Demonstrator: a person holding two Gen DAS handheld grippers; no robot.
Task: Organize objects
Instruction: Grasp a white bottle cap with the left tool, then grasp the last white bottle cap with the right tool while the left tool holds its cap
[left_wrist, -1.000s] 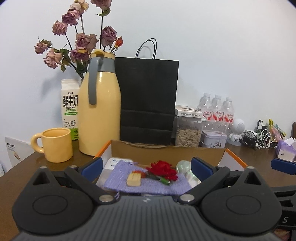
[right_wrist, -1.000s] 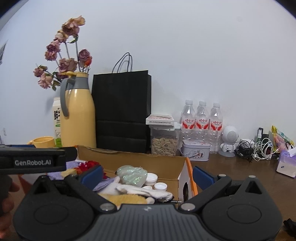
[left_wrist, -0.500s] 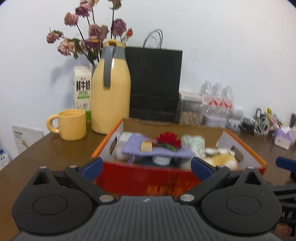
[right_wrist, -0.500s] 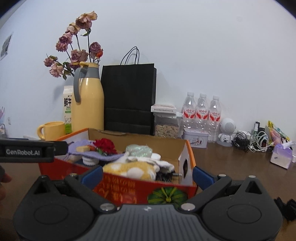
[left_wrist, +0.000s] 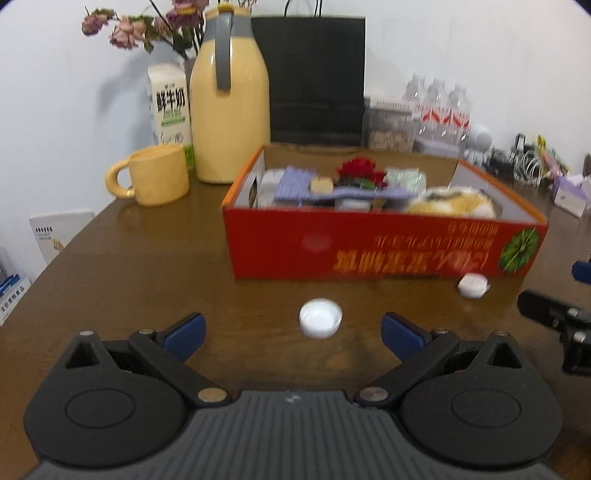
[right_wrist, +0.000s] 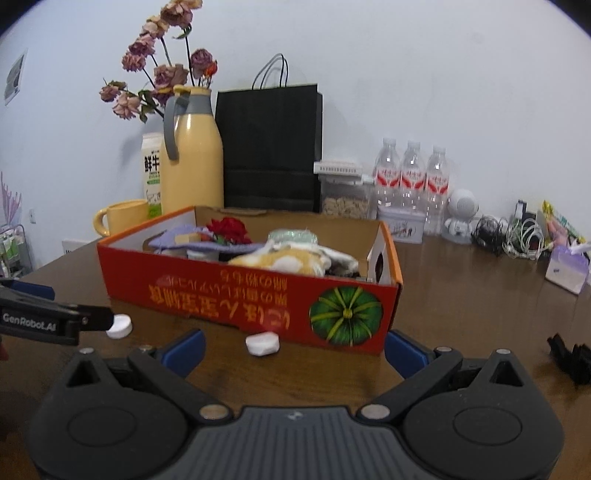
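Two white bottle caps (left_wrist: 320, 322) (left_wrist: 473, 285) lie on the table in front of the red cardboard box (left_wrist: 384, 242); left gripper (left_wrist: 291, 332) and right gripper (right_wrist: 293, 349) both gape empty.

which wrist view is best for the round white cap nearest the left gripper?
Left wrist: the round white cap lies centred and unobstructed on the table, just ahead of the open fingers. In the right wrist view the same cap sits small at the left, partly behind the left gripper.
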